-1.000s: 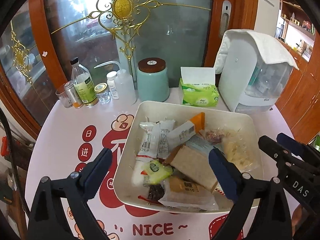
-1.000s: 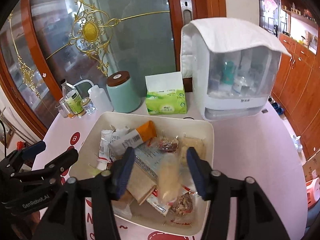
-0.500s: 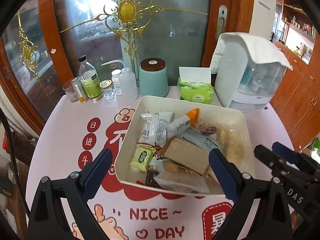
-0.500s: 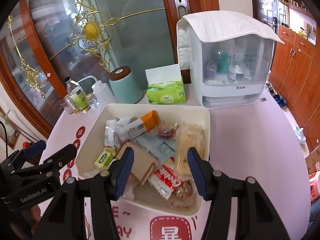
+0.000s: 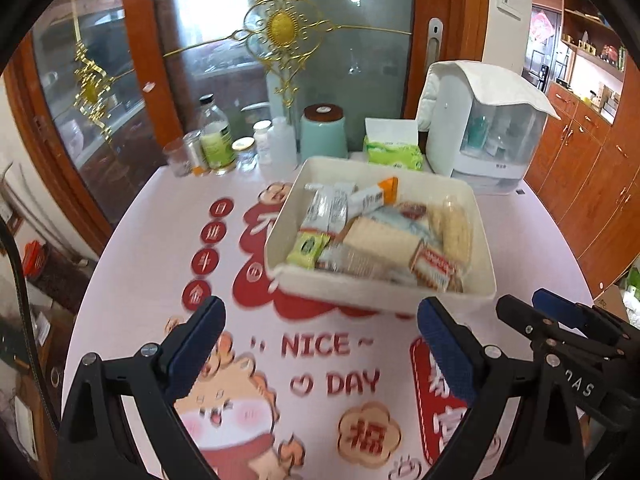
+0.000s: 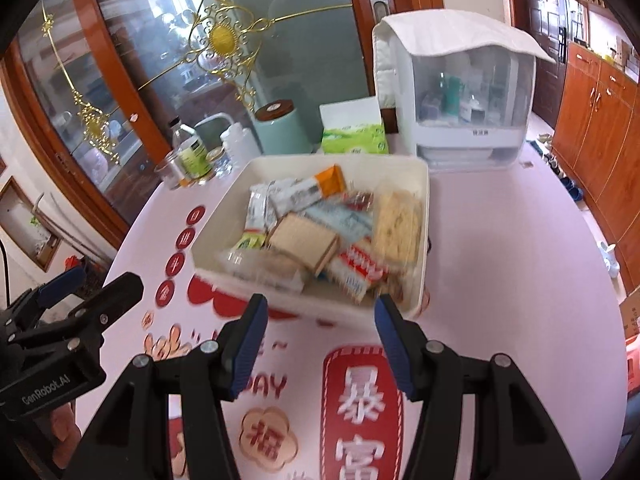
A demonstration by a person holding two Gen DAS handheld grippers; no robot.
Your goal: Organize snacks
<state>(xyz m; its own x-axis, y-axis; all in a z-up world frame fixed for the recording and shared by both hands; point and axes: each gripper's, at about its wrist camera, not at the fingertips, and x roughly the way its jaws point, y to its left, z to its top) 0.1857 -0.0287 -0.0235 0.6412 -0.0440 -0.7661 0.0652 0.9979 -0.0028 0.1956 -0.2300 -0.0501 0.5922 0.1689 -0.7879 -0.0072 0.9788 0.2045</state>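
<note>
A cream rectangular tray (image 5: 360, 292) (image 6: 224, 216) stands on the round table, heaped with several wrapped snacks: a tan cracker pack (image 5: 380, 240) (image 6: 304, 240), a red-and-white pack (image 5: 436, 264) (image 6: 360, 268), a green sachet (image 5: 308, 246) and an orange-ended bar (image 6: 316, 188). My left gripper (image 5: 320, 344) hangs open over the printed cloth, short of the tray's near wall, with nothing between its fingers. My right gripper (image 6: 318, 340) is open too, its jaws narrower, just in front of the tray and empty. Each gripper shows at the edge of the other's view.
Along the far edge stand bottles and jars (image 5: 216, 144), a teal canister (image 5: 324, 132), a green tissue pack (image 5: 394, 150) and a white cloth-covered cabinet (image 5: 488, 136). A glass door is behind them. The pink printed tablecloth (image 5: 332, 364) lies under both grippers.
Both grippers have drawn back from above the tray towards the table's near side, so the tray now lies ahead of the fingertips. Jaw widths are unchanged and nothing was picked up.
</note>
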